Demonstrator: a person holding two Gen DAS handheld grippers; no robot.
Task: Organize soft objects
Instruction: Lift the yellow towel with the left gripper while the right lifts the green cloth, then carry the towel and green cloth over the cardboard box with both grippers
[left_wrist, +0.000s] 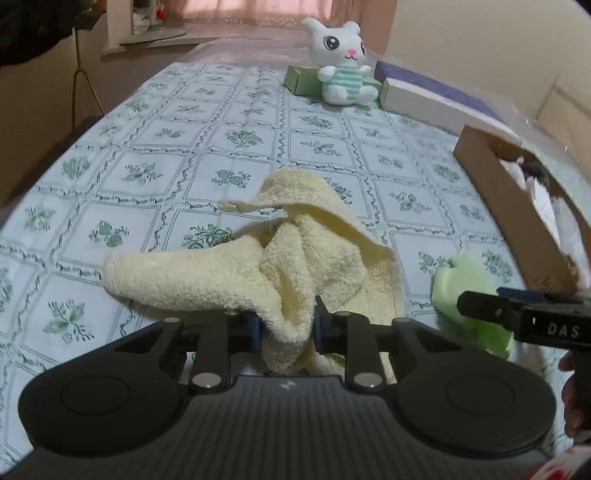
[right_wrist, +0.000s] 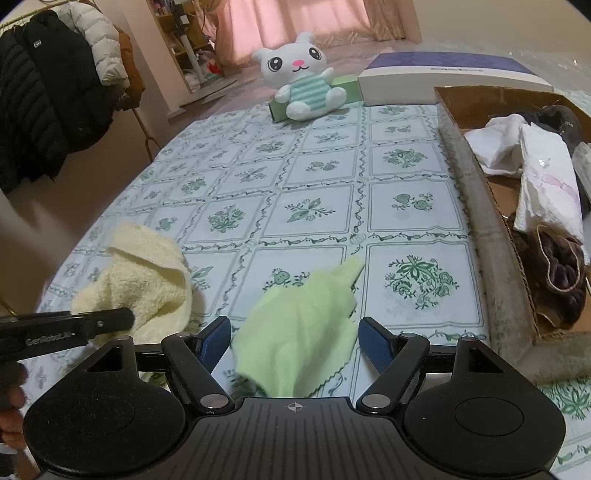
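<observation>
A crumpled cream towel (left_wrist: 207, 273) lies on the flowered tablecloth (left_wrist: 184, 147), and my left gripper (left_wrist: 286, 321) is shut on a fold of it at its near edge. To its right a light green cloth (right_wrist: 306, 306) rests flat on the table between the fingers of my right gripper (right_wrist: 295, 332), which stands open with both blue pads clear of it. The cream towel (right_wrist: 147, 266) also shows at the left of the right wrist view, with a left gripper finger (right_wrist: 107, 321) on it. The green cloth (left_wrist: 454, 291) appears at the right of the left wrist view.
An open cardboard box (right_wrist: 480, 221) with several cloths inside stands along the right side. At the far end sit a white plush rabbit (right_wrist: 303, 77), a green box (right_wrist: 347, 83) and a white and purple box (right_wrist: 443, 74). Jackets (right_wrist: 48, 92) hang at the left.
</observation>
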